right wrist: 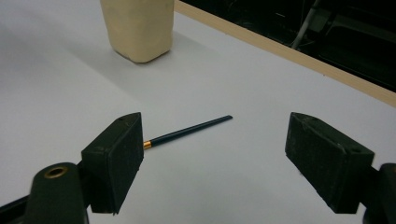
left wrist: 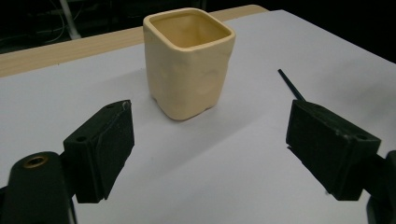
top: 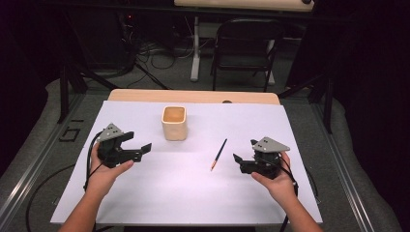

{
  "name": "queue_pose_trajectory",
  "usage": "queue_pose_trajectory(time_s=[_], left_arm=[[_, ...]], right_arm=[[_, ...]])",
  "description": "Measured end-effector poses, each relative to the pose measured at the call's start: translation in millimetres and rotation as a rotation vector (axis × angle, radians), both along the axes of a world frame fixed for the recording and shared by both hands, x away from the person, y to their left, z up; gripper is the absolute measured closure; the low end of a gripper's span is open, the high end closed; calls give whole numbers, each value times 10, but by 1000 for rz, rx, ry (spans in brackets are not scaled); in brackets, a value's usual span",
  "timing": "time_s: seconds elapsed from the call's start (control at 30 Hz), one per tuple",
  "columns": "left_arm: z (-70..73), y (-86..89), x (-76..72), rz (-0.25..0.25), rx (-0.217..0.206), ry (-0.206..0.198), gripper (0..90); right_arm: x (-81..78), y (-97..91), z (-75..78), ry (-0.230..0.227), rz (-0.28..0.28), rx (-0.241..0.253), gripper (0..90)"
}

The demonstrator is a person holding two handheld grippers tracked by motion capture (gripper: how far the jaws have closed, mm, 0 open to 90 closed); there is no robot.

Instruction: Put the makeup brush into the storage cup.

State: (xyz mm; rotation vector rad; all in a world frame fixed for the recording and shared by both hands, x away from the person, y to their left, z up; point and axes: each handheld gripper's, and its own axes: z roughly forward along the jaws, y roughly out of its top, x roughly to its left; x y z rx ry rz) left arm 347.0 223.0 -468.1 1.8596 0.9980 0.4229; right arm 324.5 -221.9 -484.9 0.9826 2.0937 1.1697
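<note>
cup (top: pixel 174 123): pale cream-yellow, plain
pencil (top: pixel 218 154): dark blue, gold band, orange end
tabletop (top: pixel 193 193): white sheet, wood edge

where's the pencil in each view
high view: the pencil lies slanted on the white sheet, right of centre, just left of the right tongs.
left gripper view: its dark far end pokes up above the right-hand jaw.
right gripper view: low centre, running out from behind the left-hand jaw.
shared landmark: the cream cup.
</note>
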Motion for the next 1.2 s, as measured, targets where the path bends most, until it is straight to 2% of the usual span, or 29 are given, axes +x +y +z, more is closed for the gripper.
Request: queue_pose_trajectory(time_s=[0.43,0.6,0.77,0.87,0.93,0.97,1.07,1.13,1.17,1.2], left_arm=[[24,-129,295,6,14,40,155],[30,-112,370,16,15,76,155],[28,-95,412,31,31,98,155],[19,-86,439,37,33,120,156],[14,-89,458,36,47,133,156],[16,-88,467,32,60,146,157],[16,-89,485,36,75,162,157],[10,-89,497,37,83,169,158],[7,-93,500,39,83,175,158],[4,-97,503,41,82,179,159]], right_arm=[[144,16,28,42,11,-29,208],[215,68,60,73,41,-94,201],[301,118,105,91,67,-138,199],[350,159,128,116,83,-191,195],[383,181,149,128,96,-229,194],[401,196,150,127,102,-231,194],[454,227,187,156,122,-293,194],[493,244,203,163,137,-316,194],[520,257,192,152,144,-309,194],[538,263,220,181,152,-348,194]])
